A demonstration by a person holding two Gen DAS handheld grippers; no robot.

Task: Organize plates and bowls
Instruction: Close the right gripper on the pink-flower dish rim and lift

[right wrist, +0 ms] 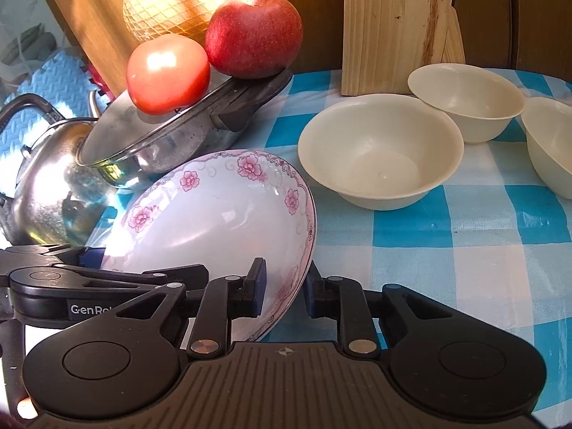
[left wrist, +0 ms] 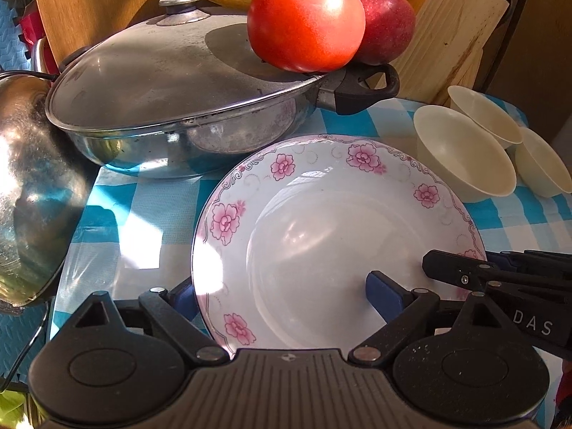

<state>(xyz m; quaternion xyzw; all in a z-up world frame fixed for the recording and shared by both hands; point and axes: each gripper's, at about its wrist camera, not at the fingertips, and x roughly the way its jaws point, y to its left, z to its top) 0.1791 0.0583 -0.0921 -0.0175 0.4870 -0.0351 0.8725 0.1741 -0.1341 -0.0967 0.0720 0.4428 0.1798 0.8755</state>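
Above checked worktop (right wrist: pixel 447 250): both grippers' jaws pinch floral plate (left wrist: pixel 339 236) rim, plate tilted; next, carry toward bowls (right wrist: pixel 379 150).

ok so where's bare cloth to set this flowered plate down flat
The widest bare stretch of blue-checked tablecloth lies in front of the three cream bowls, right of the pink-flowered white plate. A smaller patch sits between plate, steel kettle and lidded steel pan. The back is crowded.

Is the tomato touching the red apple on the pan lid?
Touching. In the right wrist view the tomato presses against the apple with no gap between them.
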